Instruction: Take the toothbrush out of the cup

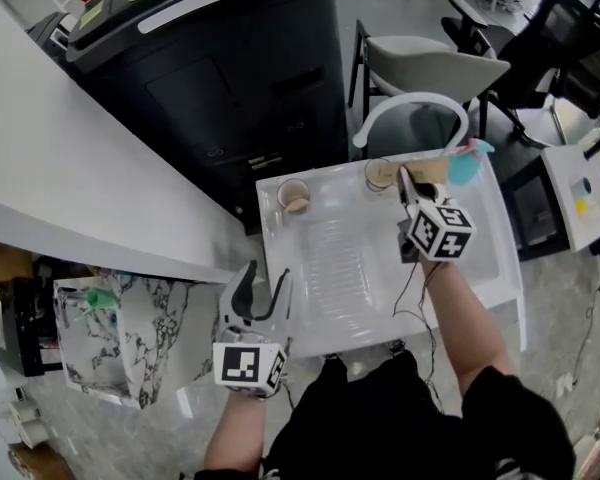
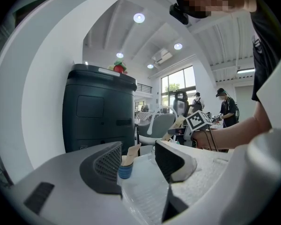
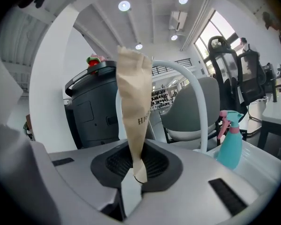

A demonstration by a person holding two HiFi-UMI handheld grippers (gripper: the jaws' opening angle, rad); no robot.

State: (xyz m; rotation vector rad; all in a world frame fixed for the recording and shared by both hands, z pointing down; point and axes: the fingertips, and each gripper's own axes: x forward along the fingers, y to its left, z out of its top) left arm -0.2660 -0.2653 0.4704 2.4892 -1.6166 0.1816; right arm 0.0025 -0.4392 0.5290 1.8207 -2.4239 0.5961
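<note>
A black cabinet (image 1: 230, 78) stands behind a white sink (image 1: 480, 268), and a white arched faucet (image 1: 420, 103) rises from the sink's far edge. A teal spray bottle (image 1: 467, 163) sits at the far right corner. The left gripper (image 1: 266, 272) hovers at the near left corner, its jaws spread with nothing between them. The right gripper (image 1: 407, 180) is over the far rim, between the spray bottle and a cup (image 1: 380, 175) just to its left. A second cup (image 1: 294, 196) stands further left on the same rim. The right gripper's jaws are pressed together on the toothbrush (image 3: 133, 93), which is wrapped in a tan paper sleeve and pinched close to its lower end. That end pokes out just under the pads, free of the cup. In the right gripper view the toothbrush's long axis runs up the picture from the pads, widening and leaning slightly left at the top, with dark print on the sleeve. The head view shows it only as a short tan strip reaching from the jaw tips toward the spray bottle, so its true tilt cannot be settled there. That view alone places it beside the cup. The left gripper view looks across the sink. It shows what the head view does not: the second cup is blue and has another tan sleeve sticking out of it. It also shows the right gripper's marker cube held above the far rim.
</note>
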